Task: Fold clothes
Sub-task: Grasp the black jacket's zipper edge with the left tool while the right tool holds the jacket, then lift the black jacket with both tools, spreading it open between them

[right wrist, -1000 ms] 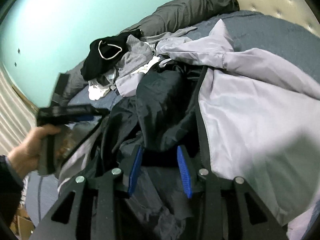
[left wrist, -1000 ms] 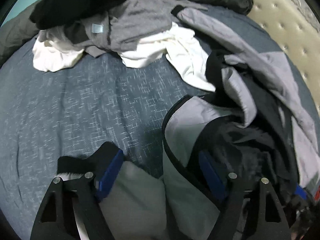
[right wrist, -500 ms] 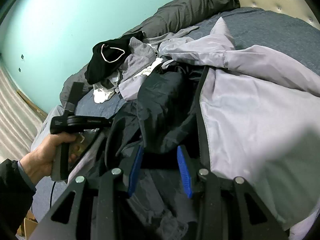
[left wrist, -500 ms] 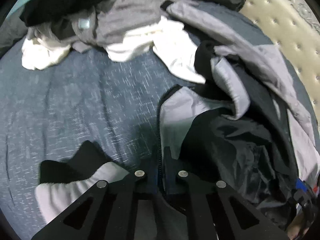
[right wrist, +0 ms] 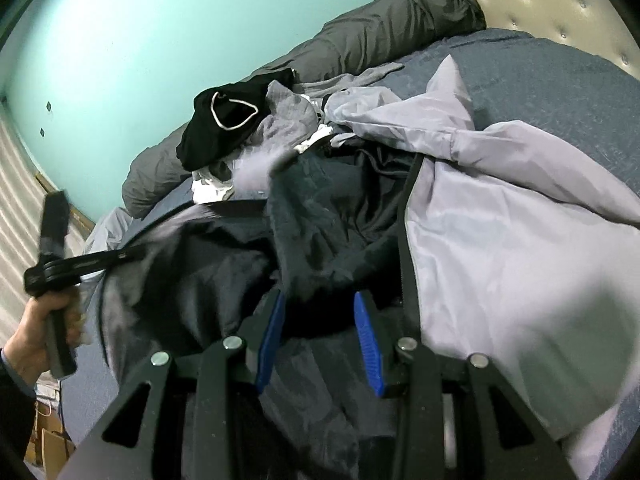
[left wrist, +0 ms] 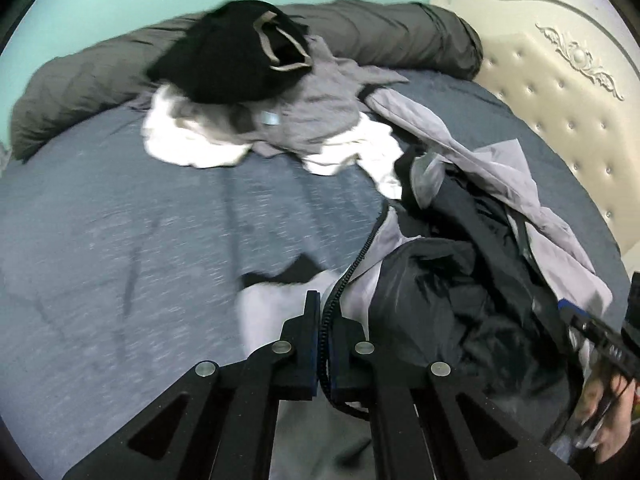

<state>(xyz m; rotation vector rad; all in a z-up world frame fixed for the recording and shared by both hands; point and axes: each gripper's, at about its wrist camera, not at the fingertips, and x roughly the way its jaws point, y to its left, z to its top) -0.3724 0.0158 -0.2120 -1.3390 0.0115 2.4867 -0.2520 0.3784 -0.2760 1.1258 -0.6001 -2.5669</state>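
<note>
since a second ago the left gripper (left wrist: 325, 344) has gone from wide open to clamped on the zipper edge (left wrist: 352, 268) of the grey jacket (right wrist: 500, 248) and drawn it up off the blue bedsheet (left wrist: 140, 240), while the right gripper (right wrist: 318, 340) keeps its fingers half spread over the dark lining, gripping nothing. nothing shows a finished fold: the jacket sprawls open and crumpled by the headboard (left wrist: 560, 92), and a heap of black, grey and white clothes (left wrist: 260, 92) lies unsorted by the rolled duvet (right wrist: 380, 36). motion blur smears the cloth, and the jacket's lower half is cut off behind the grippers.
</note>
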